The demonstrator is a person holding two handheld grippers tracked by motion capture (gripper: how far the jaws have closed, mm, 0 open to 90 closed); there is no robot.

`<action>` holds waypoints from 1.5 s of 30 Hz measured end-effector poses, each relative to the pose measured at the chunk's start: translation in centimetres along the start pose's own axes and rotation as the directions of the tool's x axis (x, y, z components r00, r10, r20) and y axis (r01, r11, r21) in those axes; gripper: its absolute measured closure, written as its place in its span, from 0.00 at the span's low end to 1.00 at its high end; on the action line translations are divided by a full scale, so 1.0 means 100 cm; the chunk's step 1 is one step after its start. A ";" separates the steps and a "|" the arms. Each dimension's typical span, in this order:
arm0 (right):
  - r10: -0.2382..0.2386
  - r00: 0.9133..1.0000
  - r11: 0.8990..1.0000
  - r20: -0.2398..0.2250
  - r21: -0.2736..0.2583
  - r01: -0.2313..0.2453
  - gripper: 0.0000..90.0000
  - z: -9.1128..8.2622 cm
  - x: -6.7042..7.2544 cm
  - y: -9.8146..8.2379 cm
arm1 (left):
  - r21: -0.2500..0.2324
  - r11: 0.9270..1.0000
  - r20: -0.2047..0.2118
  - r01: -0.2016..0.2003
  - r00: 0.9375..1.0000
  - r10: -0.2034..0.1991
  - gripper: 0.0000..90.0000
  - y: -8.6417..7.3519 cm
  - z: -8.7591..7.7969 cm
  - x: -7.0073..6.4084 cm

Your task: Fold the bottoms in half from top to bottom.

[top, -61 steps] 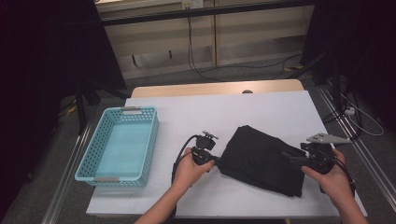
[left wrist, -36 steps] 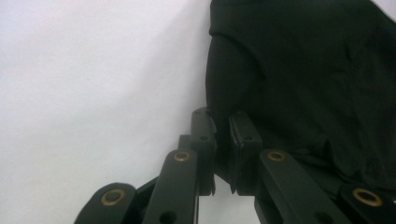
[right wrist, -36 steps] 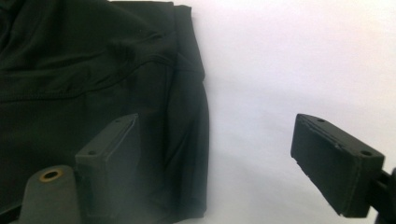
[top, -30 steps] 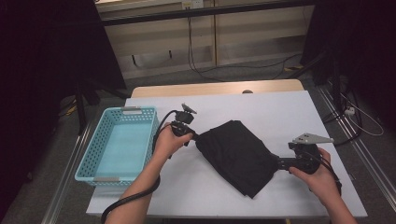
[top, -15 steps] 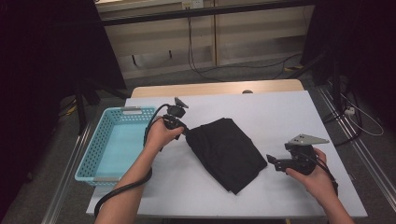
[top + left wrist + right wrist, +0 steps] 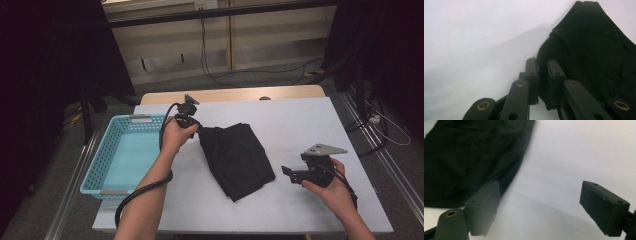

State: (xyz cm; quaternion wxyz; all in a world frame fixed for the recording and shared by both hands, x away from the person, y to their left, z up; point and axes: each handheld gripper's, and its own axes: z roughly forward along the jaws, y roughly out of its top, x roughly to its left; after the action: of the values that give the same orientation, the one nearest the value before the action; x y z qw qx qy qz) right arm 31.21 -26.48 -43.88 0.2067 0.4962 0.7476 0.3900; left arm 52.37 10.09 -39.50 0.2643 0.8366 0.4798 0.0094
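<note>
My left gripper (image 6: 196,131) has its jaws pinched nearly together on a fold at the edge of the black cloth (image 6: 237,159), and in the left gripper view the dark fabric (image 6: 589,57) bunches up right between the two pads and swells away beyond them. The cloth lies crumpled on the white worktop (image 6: 300,125), roughly in its middle, with its held corner at the side nearest the blue basket (image 6: 100,165) (the basket sits at the left edge of the worktop, just beside my left hand (image 6: 175,137)). My right gripper (image 6: 287,172) rests low over the worktop a little apart from the cloth's lower right corner, its jaws standing wide with nothing between them. In the right gripper view the bare white surface shows between the two pads (image 6: 482,207), and the cloth (image 6: 471,157) lies ahead and to the left, its hem passing close by the left pad without being gripped.
</note>
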 end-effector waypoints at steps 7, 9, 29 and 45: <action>0.011 1.000 1.000 -0.011 -0.018 -0.011 0.18 0.011 0.013 0.008 | -0.051 0.998 -0.041 -0.024 0.999 0.022 0.57 -0.007 -0.006 0.001; 0.005 1.000 1.000 -0.030 -0.009 -0.005 0.17 0.017 0.018 0.009 | -0.074 0.996 -0.066 -0.047 0.997 0.042 0.39 -0.011 -0.008 -0.002; -0.014 0.999 0.998 -0.039 0.065 0.016 0.35 0.062 0.048 0.019 | -0.112 0.985 -0.110 -0.134 0.986 0.122 0.16 -0.046 -0.015 -0.022; 0.010 0.993 0.995 -0.120 0.098 0.002 0.84 0.064 0.060 0.016 | -0.163 0.979 -0.083 -0.121 0.991 0.109 0.16 -0.059 -0.021 -0.027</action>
State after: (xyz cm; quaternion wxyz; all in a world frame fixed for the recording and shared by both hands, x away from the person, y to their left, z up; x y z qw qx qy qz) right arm 34.06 -18.31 -46.10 0.1357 0.4828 0.7759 0.3827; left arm 45.60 11.18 -39.76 0.3149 0.8367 0.4376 0.0960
